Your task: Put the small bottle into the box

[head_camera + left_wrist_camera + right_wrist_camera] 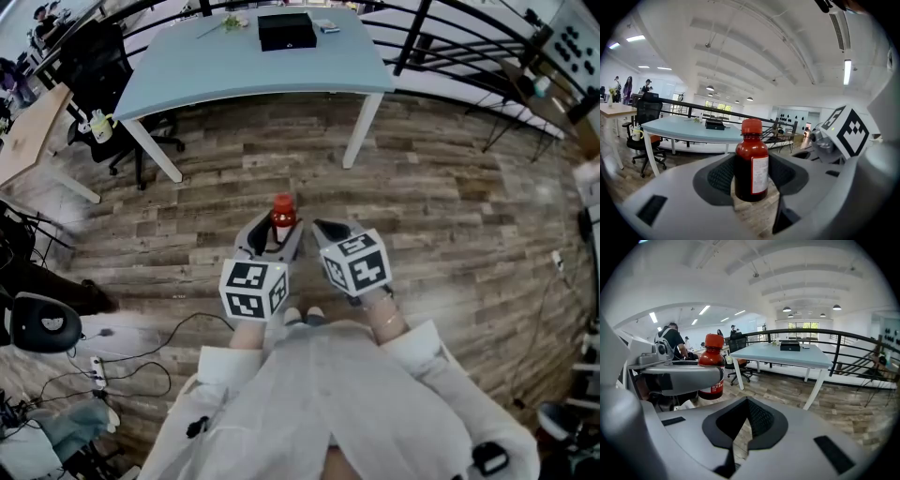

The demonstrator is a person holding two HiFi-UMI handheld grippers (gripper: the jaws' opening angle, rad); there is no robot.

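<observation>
A small red bottle with a red cap and a white label stands upright between the jaws of my left gripper, which is shut on it and holds it in the air above the wooden floor. In the left gripper view the bottle fills the space between the dark pads. My right gripper hangs just to the right, shut with nothing in it; its view shows the bottle at the left. The black box sits on the far side of a light blue table.
A black office chair and a wooden table stand left of the blue table. A black railing runs behind it. Cables and a power strip lie on the floor at the lower left. People stand far off.
</observation>
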